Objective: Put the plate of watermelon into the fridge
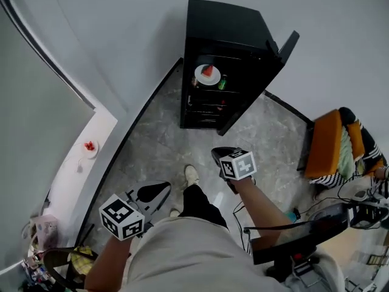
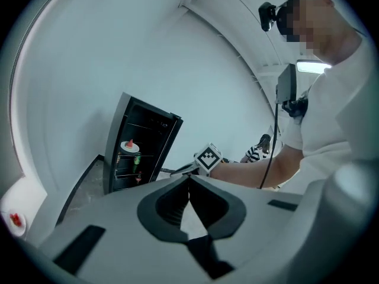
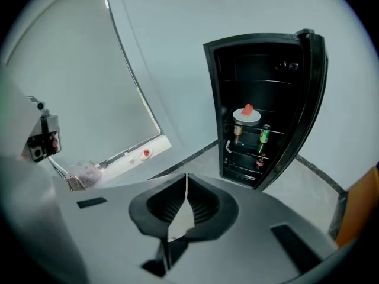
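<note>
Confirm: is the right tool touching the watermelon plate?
Apart. Head view: right tool hangs over the floor, well short of the fridge, where the plate sits inside. Right gripper view: jaws shut, empty.

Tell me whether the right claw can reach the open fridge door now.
Probably not without a step forward: the right claw hangs well short of the fridge door, though only floor lies between.

Grey stone floor (image 1: 159,143) carries the black fridge (image 1: 226,22), door open. An upper fridge shelf (image 3: 278,132) holds the plate of watermelon (image 1: 207,75). A green can (image 1: 222,83) stands lower. The white sill (image 1: 72,176) at the left wall holds a small dish (image 1: 90,146) with red contents.
</note>
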Demonstrator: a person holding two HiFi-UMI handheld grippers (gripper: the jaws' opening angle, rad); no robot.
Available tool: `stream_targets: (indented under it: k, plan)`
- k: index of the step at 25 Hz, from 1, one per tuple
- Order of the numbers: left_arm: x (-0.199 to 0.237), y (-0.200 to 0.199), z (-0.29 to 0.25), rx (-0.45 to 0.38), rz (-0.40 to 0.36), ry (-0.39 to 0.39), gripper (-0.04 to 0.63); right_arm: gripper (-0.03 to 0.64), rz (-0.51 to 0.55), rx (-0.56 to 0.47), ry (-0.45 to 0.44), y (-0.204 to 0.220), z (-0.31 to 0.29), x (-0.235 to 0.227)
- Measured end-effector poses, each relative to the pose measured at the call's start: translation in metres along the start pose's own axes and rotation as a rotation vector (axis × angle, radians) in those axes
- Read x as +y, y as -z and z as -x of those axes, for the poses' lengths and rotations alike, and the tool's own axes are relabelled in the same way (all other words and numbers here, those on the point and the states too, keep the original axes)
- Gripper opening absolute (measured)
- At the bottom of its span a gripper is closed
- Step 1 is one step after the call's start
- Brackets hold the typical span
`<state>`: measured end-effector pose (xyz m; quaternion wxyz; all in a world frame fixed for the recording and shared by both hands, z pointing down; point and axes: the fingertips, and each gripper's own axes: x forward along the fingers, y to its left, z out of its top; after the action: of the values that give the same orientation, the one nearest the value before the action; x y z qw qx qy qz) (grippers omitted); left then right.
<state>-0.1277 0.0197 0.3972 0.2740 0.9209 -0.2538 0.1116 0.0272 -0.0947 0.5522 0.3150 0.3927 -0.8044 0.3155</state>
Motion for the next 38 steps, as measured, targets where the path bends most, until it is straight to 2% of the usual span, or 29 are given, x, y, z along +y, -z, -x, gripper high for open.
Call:
stream_targets:
  k: [7,19,23,27,38]
  plan:
    - [-0.026,0.045,0.055,-0.016,0.009,-0.017,0.012,0.02,0.038,-0.041,-0.032,0.044,0.045,0.084]
    - [-0.07,0.1,0.087,0.012,-0.005,0.037,0.012,0.017,0.187,-0.091,-0.037,0.093,0.117,0.178]
    - [-0.077,0.109,0.088,0.003,0.003,0.041,0.012,0.015,0.224,-0.084,-0.066,0.106,0.118,0.199]
    - [-0.076,0.107,0.097,-0.003,0.008,0.037,0.012,0.015,0.259,-0.071,-0.093,0.101,0.12,0.22]
    - [-0.069,0.111,0.104,-0.01,0.024,0.012,0.012,0.014,0.31,-0.071,-0.111,0.094,0.117,0.233]
